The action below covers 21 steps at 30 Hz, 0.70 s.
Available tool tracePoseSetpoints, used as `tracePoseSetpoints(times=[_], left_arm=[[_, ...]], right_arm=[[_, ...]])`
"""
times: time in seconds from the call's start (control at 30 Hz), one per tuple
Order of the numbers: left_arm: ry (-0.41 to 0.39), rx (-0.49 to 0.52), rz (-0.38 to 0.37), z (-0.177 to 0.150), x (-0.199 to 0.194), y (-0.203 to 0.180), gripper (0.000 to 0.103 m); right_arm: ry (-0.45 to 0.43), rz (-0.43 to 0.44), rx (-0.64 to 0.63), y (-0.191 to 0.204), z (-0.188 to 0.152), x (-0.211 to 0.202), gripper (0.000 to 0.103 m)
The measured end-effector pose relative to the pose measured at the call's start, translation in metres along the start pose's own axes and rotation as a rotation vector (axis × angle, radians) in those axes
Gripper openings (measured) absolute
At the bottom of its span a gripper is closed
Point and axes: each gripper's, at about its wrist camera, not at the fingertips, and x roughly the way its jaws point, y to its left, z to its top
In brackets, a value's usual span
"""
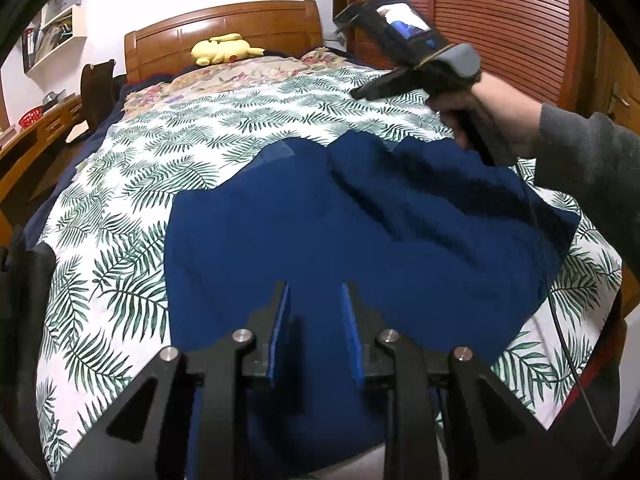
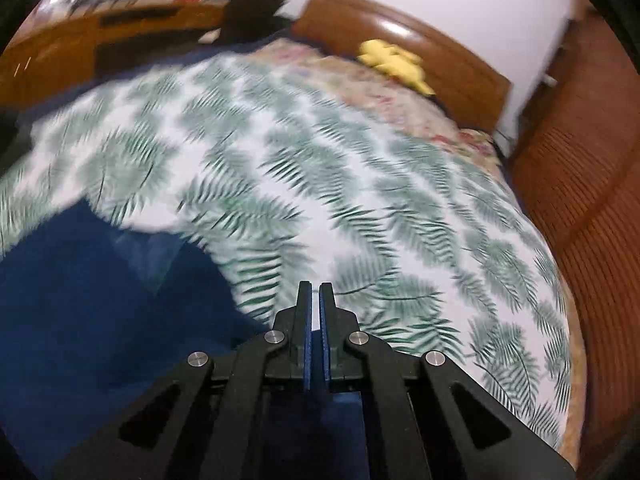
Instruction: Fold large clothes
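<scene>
A dark navy garment (image 1: 320, 220) of thick, nubbly knit is lying spread on a bed, its far edge rumpled into soft ridges and its near part lying smoother, over a white bedspread (image 1: 120, 184) printed with feathery green fern fronds. The left gripper (image 1: 316, 300) is hanging just above the near part of the garment, its black angular fingers lined with blue pads (image 1: 280, 332) standing a modest gap apart and gripping nothing. The right gripper (image 2: 315, 292) is showing its jaws nearly together with only a thin slit between the blue pads and no cloth in it; the left view is catching it raised over the garment's far edge in a grey-sleeved hand (image 1: 492, 116). A yellow plush toy (image 1: 224, 50) is resting by the glossy wooden headboard (image 1: 224, 24)
</scene>
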Motion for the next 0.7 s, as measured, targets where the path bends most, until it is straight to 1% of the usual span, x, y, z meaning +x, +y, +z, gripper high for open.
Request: tracePoseSetpoints(times=[0.03, 0.07, 0.1, 0.13, 0.2, 0.27, 0.3, 0.37, 0.53, 0.7], left_arm=[[0.000, 0.001, -0.001, 0.000, 0.000, -0.001, 0.024], [0.000, 0.003, -0.003, 0.001, 0.000, -0.002, 0.024], [-0.004, 0.004, -0.008, 0.002, 0.000, -0.004, 0.024], [-0.005, 0.006, -0.009, 0.003, 0.000, -0.005, 0.024], [-0.004, 0.011, -0.012, 0.004, 0.001, -0.009, 0.024], [-0.006, 0.014, -0.014, 0.005, 0.002, -0.012, 0.024], [-0.004, 0.016, -0.015, 0.006, 0.003, -0.014, 0.024], [-0.004, 0.017, -0.018, 0.007, 0.004, -0.016, 0.024], [-0.006, 0.025, -0.029, 0.012, 0.009, -0.025, 0.024], [-0.005, 0.044, -0.041, 0.016, 0.014, -0.036, 0.024]], right_arm=[[0.002, 0.006, 0.015, -0.010, 0.000, -0.005, 0.021], [0.006, 0.010, 0.024, -0.023, -0.005, -0.011, 0.033], [0.007, 0.010, 0.029, -0.031, -0.010, -0.015, 0.055], [0.020, 0.005, 0.032, -0.040, -0.016, -0.017, 0.059], [0.057, -0.013, 0.042, -0.053, -0.031, -0.021, 0.059], [0.113, -0.013, 0.074, -0.072, -0.056, -0.019, 0.059], [0.128, -0.014, 0.085, -0.077, -0.065, -0.018, 0.059], [0.160, -0.007, 0.130, -0.092, -0.094, -0.022, 0.059], [0.171, 0.039, 0.221, -0.107, -0.149, -0.046, 0.059], [0.133, 0.098, 0.259, -0.099, -0.186, -0.091, 0.059]])
